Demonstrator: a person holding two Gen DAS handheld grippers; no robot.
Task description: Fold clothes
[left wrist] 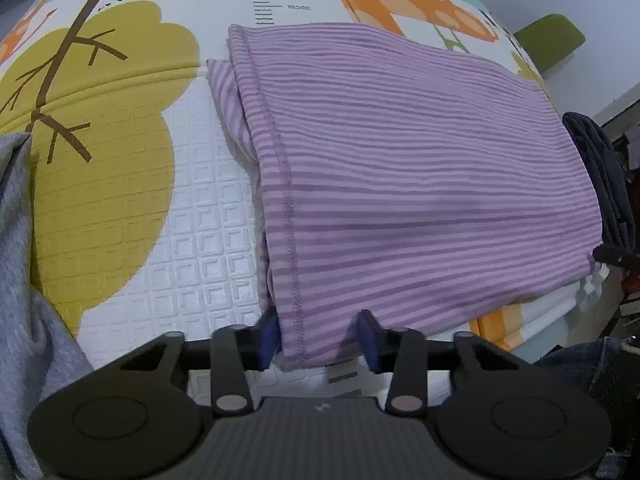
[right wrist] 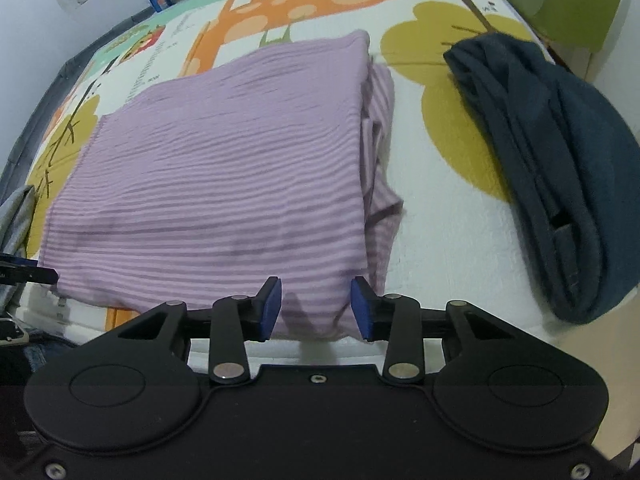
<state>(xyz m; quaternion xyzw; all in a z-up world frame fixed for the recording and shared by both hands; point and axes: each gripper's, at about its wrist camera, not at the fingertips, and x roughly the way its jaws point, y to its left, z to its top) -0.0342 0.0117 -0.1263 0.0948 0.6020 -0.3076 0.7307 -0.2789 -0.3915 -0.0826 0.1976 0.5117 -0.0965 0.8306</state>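
1. Garment position: striped purple garment (left wrist: 420, 184) lies folded into a rough rectangle on the printed play mat (left wrist: 120, 208), near the mat's front edge. A lighter striped layer sticks out from under one side of the fold (right wrist: 380, 152).
2. Left gripper (left wrist: 320, 338): jaws spread apart, one blue pad on each side of the garment's near corner, where the stitched hem runs. The left pad (left wrist: 269, 336) sits against the cloth edge; the other pad stands slightly clear. The cloth is not pinched.
3. Right gripper (right wrist: 316, 308): jaws spread apart, straddling the opposite near corner of the garment. The cloth lies slack between the pads and is not pinched.
4. Cross view: the tip of the left gripper shows at the left edge of the right wrist view, just beside the garment's corner.
5. Adjacent items: dark blue garment (right wrist: 560, 168) lies bundled on the mat to the right of the purple one, apart from it. Grey garment (left wrist: 20, 280) lies at the left edge of the mat, also apart.
6. Background: green chair (right wrist: 580, 4) stands beyond the mat's far right corner.
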